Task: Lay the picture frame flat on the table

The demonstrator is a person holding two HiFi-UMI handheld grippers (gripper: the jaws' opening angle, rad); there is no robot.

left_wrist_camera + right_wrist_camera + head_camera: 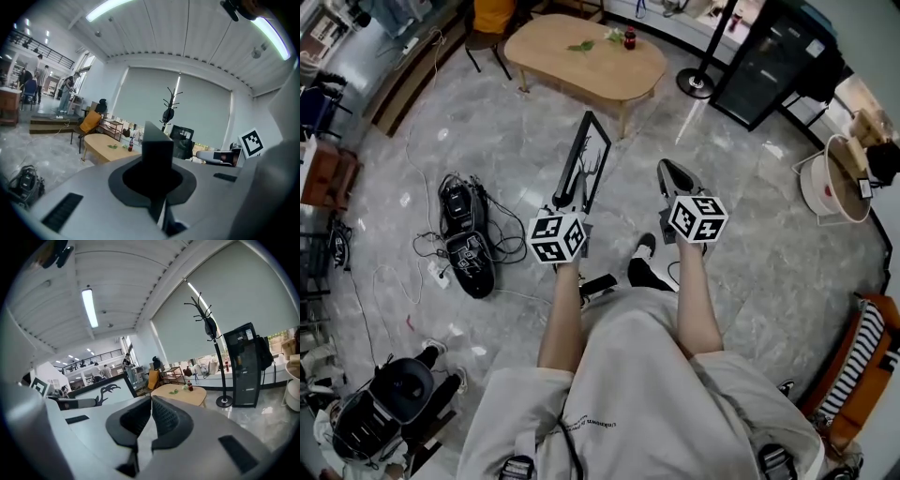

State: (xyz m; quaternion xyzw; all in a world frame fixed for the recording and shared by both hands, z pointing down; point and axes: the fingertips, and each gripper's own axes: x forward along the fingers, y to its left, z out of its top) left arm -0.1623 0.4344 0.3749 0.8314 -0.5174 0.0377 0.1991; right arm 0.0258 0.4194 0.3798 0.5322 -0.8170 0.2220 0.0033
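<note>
The black picture frame (pixel 587 157), with a dark branch drawing on white, is held upright in the air by its lower edge in my left gripper (pixel 568 195), which is shut on it. In the left gripper view the frame (pixel 157 149) shows edge-on between the dark pads (pixel 185 183). In the right gripper view its face (pixel 110 393) appears to the left. My right gripper (pixel 669 171) is shut with nothing in it, beside the frame and apart from it; its ribbed pads (pixel 161 416) meet. The light wooden table (pixel 586 56) stands a few steps ahead.
On the table lie green leaves (pixel 580 46) and a small red bottle (pixel 629 38). Black bags and cables (pixel 467 239) lie on the marble floor at the left. A coat stand base (pixel 696 82) and a black cabinet (pixel 773 61) stand at the right.
</note>
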